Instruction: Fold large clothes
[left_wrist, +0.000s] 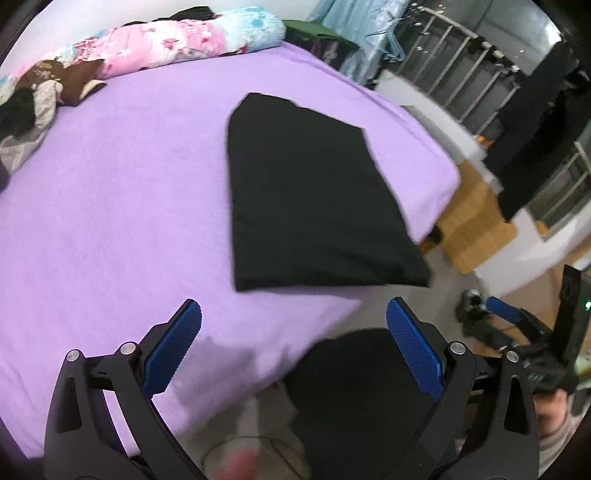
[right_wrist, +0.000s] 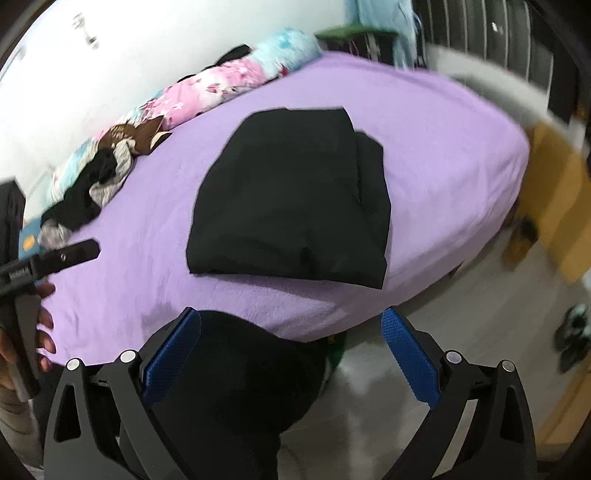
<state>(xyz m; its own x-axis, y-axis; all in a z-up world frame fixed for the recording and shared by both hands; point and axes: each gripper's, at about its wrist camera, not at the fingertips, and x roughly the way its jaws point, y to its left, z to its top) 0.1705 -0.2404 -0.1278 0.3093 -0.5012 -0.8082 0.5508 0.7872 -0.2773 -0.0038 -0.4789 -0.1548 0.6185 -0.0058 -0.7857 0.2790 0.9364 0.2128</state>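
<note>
The folded black garment lies on the purple bed, its layers indistinct. Left claw and right claw gape wide, both empty; motion blurs the surroundings.

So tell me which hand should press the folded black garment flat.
Probably right. The black garment lies centred ahead of the right gripper, but off toward the bed edge from the left gripper. Both stand open, empty.

A purple-sheeted bed stands against a white wall, pale floor beside it.
</note>
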